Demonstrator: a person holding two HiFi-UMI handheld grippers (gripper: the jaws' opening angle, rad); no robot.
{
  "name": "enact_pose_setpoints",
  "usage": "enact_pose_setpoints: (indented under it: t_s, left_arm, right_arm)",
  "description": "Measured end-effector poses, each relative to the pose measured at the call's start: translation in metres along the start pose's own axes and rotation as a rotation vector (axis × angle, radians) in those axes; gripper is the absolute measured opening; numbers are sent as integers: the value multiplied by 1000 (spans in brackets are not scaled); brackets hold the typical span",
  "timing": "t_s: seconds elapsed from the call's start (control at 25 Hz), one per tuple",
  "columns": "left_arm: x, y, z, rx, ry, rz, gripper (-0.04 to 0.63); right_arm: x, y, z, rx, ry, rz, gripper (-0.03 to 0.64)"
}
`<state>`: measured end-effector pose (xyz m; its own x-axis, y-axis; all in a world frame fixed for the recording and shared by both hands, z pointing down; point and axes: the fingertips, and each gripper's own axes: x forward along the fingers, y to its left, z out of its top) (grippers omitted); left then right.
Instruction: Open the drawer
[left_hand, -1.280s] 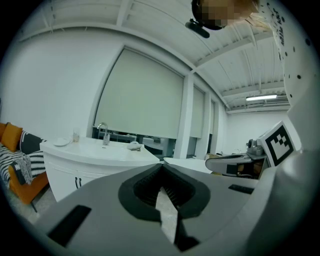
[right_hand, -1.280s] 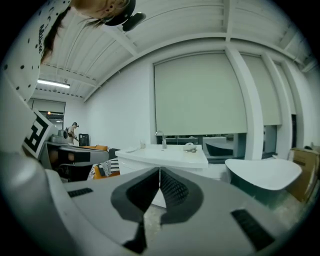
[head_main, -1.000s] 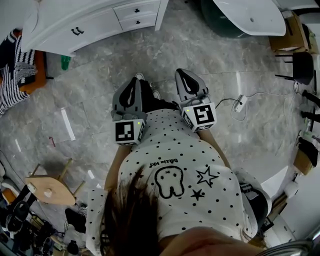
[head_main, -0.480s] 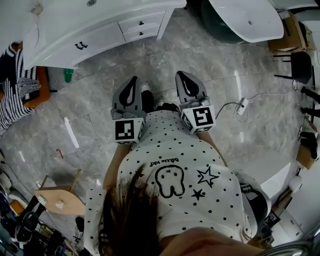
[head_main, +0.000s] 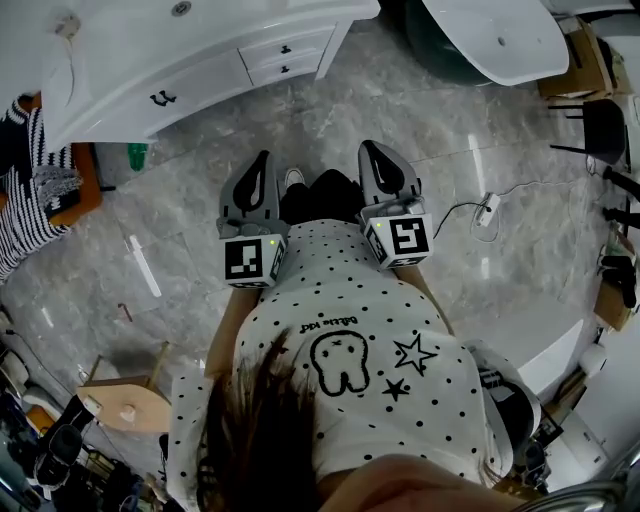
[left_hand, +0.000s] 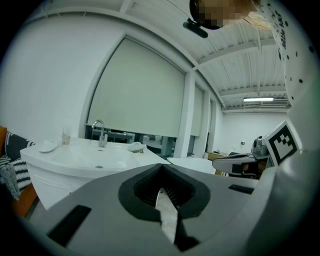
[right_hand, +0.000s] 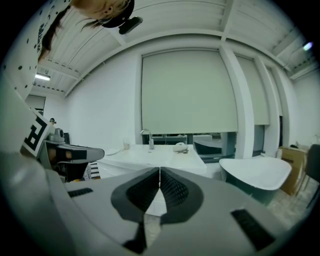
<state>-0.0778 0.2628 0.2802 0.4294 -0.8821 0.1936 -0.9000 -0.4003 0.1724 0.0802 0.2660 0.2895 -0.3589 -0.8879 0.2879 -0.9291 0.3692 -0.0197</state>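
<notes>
Approach step: left tool and right tool both closed, empty, well apart from drawer at sink cabinet's right end. Next, probably: step closer, open one tool, clamp knob.

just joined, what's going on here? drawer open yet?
Not yet. A person holds the left hand-held gripper and the right hand-held gripper, both shut and empty, pointed roughly toward a white vanity. Its drawers are all closed, and neither gripper is close to a handle, so the opening has not begun.
</notes>
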Motion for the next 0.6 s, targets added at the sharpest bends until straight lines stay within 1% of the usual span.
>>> enact_pose_setpoints:
  t_s: [0.24, 0.52, 0.6]
  left_arm:
    - [13, 6, -3, -17, 18, 18, 5]
    - [45, 6, 1, -17, 20, 53, 5]
    - [55, 7, 4, -29, 14, 72, 5]
  right_arm:
    - [11, -16, -4, 20, 20, -20, 15]
    - [41, -41, 5, 12, 33, 18, 15]
    - [52, -52, 11, 7, 31, 27, 15]
